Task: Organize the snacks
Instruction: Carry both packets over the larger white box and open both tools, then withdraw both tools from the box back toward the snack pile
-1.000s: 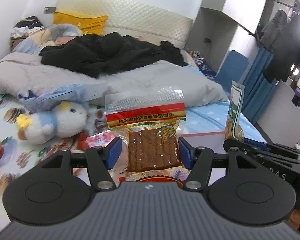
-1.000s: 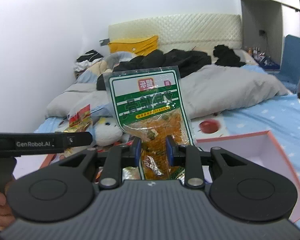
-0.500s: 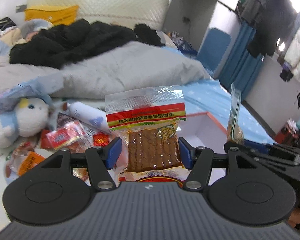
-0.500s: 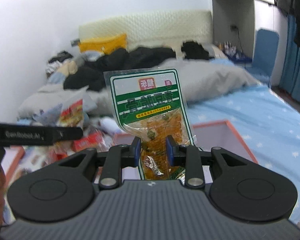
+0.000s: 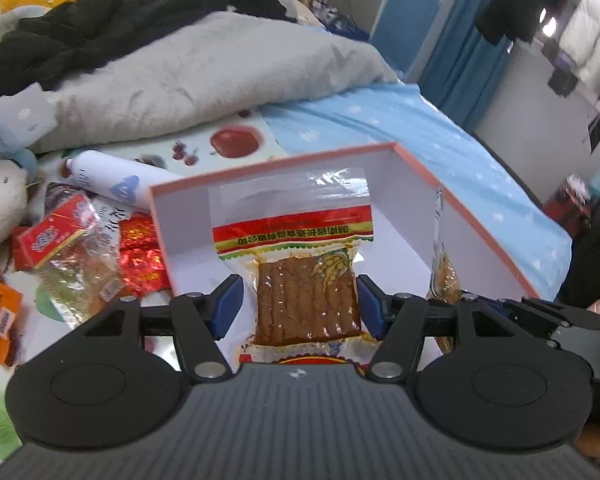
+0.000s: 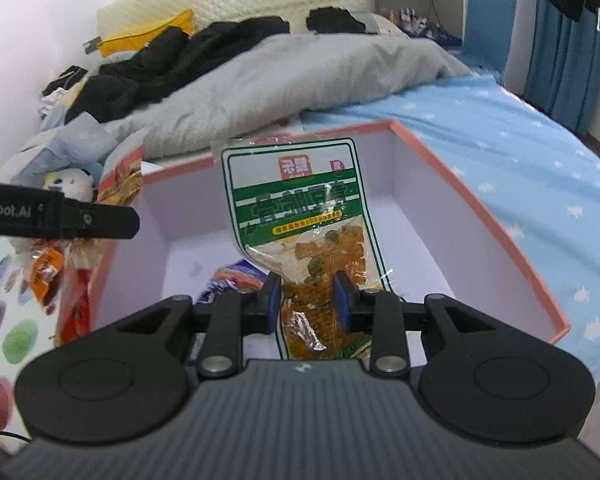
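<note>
While poised above the pink-rimmed box (image 5: 472, 216), left gripper (image 5: 298, 306) clamped on red-banded tofu packet (image 5: 300, 264), right gripper (image 6: 307, 300) loosening, jaws opening around green-striped snack packet (image 6: 300, 216), blue wrapper (image 6: 224, 276) on box floor.

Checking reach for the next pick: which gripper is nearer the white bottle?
Left. The left gripper is over the box side nearest the white bottle; the right gripper is farther across.
</note>
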